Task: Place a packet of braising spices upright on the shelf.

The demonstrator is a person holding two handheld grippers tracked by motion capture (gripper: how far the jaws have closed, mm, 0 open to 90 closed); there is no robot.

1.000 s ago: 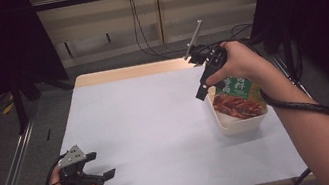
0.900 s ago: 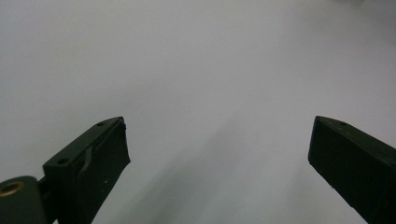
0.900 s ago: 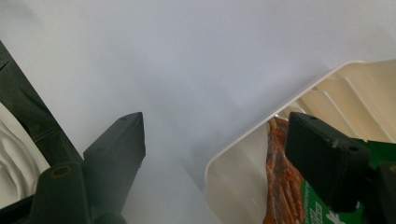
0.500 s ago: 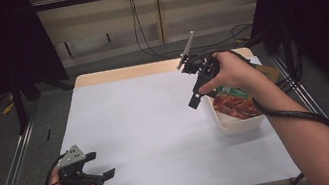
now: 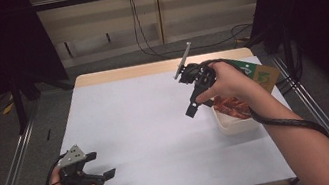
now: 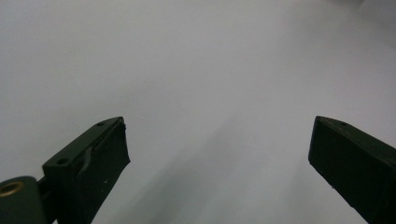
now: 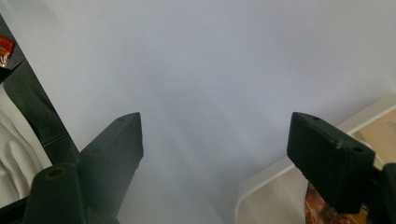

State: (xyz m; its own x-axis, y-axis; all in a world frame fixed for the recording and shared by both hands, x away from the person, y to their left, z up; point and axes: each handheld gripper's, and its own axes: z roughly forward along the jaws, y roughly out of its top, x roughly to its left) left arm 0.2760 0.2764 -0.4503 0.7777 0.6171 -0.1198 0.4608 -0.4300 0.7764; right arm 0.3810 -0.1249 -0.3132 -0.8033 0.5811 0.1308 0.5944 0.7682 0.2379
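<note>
Nearest the person, the left claw [image 5: 99,165] sits low at the near-left corner of the white counter [image 5: 150,140], jaws spread wide with nothing between them. Further back on the right, the right claw [image 5: 193,104] is held up just beside the white tub [image 5: 232,122] of red snack packs [image 5: 230,105], also wide open and holding nothing.
</note>
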